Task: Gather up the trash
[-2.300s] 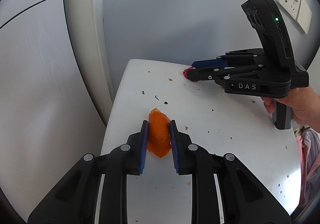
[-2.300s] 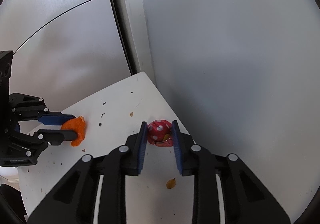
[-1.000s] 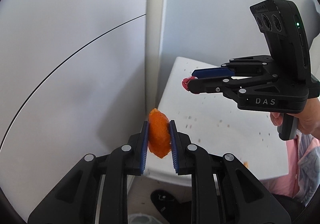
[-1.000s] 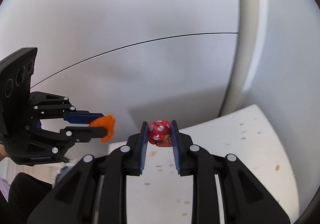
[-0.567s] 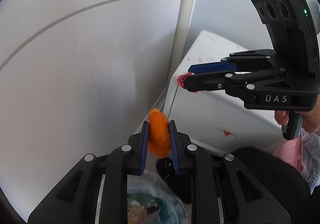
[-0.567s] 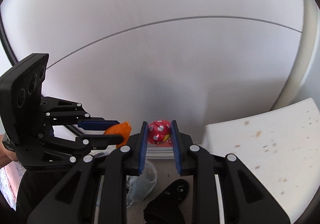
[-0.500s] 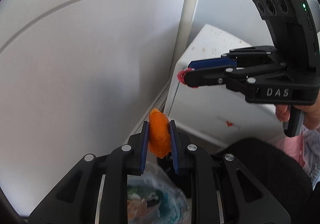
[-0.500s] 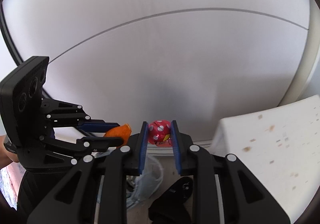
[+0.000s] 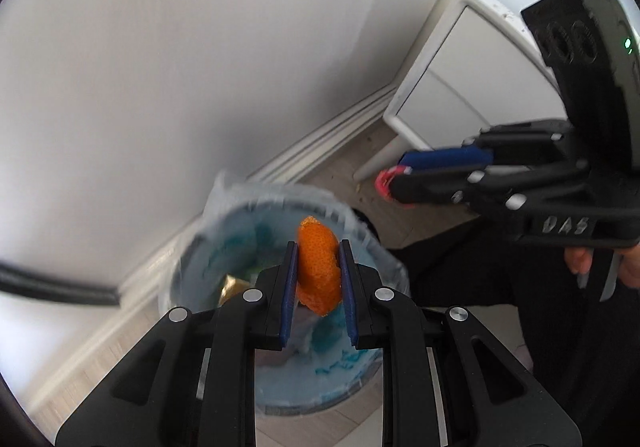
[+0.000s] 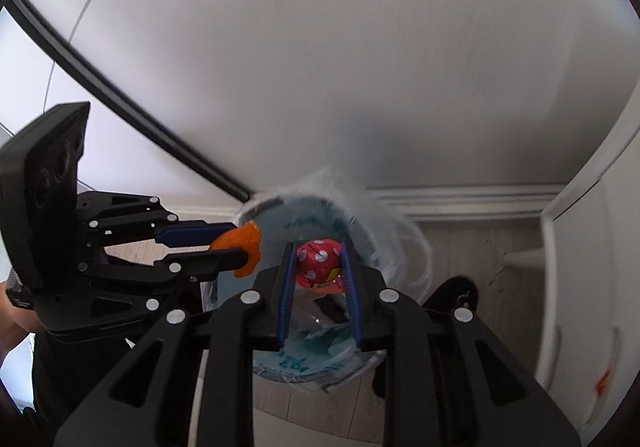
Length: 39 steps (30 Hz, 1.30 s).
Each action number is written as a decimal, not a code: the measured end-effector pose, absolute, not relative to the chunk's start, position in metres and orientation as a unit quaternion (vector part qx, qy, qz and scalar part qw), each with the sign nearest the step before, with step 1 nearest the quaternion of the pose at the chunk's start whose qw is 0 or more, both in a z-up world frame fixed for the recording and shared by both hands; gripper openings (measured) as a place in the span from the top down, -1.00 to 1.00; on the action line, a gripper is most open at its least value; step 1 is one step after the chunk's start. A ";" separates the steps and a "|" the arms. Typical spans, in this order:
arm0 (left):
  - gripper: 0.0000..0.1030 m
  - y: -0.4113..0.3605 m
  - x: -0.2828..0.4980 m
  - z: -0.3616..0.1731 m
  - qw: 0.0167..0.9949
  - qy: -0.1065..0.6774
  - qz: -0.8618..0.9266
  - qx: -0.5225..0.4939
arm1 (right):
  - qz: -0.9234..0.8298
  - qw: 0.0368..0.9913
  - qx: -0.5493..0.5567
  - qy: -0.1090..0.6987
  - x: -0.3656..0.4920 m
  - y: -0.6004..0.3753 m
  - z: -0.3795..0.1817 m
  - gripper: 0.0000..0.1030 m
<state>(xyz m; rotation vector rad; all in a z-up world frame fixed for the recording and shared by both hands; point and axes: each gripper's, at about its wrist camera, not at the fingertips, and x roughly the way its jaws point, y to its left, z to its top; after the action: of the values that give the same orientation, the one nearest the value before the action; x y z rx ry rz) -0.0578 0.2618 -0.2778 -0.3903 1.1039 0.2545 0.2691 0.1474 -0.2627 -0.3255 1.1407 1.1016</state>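
Both grippers loaded, held above the lined bin.

Left gripper (image 9: 318,279) clamps an orange peel (image 9: 319,265) between its blue pads, lower centre of the left wrist view; the peel sits over the mouth of the bin (image 9: 224,215), whose blue liner is blurred. Right gripper (image 10: 319,271) is closed on a red wrapper ball with white dots (image 10: 320,257), centre of the right wrist view, also over the bin opening. In the left view the right gripper enters from the right edge, red wrapper at its tip, above and right of the bin rim. A white table (image 9: 448,59) stands upper right; a white wall (image 9: 160,47) with baseboard fills the upper left.
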 end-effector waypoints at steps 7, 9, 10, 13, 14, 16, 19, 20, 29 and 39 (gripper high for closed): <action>0.64 0.269 -0.100 -0.297 0.811 0.528 0.135 -0.213 | 0.487 0.669 -0.150 0.541 0.255 0.149 -0.298 0.55; 0.64 0.272 -0.109 -0.305 0.804 0.535 0.137 -0.221 | 0.487 0.665 -0.152 0.546 0.241 0.145 -0.309 0.55; 0.64 0.273 -0.113 -0.311 0.801 0.538 0.139 -0.223 | 0.487 0.662 -0.154 0.548 0.243 0.149 -0.311 0.55; 0.64 0.274 -0.120 -0.324 0.793 0.545 0.140 -0.234 | 0.484 0.657 -0.157 0.556 0.232 0.151 -0.330 0.55; 0.64 0.275 -0.123 -0.327 0.791 0.546 0.141 -0.237 | 0.483 0.655 -0.160 0.558 0.228 0.153 -0.330 0.55; 0.64 0.276 -0.126 -0.331 0.789 0.548 0.141 -0.241 | 0.482 0.652 -0.163 0.562 0.223 0.154 -0.333 0.55; 0.64 0.279 -0.132 -0.334 0.785 0.550 0.138 -0.250 | 0.481 0.655 -0.160 0.560 0.219 0.155 -0.334 0.54; 0.58 0.280 -0.134 -0.334 0.784 0.551 0.139 -0.249 | 0.480 0.657 -0.157 0.560 0.219 0.155 -0.335 0.46; -0.89 0.277 -0.144 -0.333 0.792 0.545 0.139 -0.237 | 0.454 0.696 -0.138 0.539 0.230 0.149 -0.325 -0.86; -0.89 0.277 -0.153 -0.296 0.824 0.469 0.234 -0.215 | 0.448 0.727 -0.170 0.492 0.213 0.143 -0.299 -0.86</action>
<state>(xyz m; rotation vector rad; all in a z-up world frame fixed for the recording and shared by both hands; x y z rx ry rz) -0.1529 0.2770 -0.2963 -0.4573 0.9980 0.4982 0.2127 0.1428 -0.2992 -0.3755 1.0837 0.9876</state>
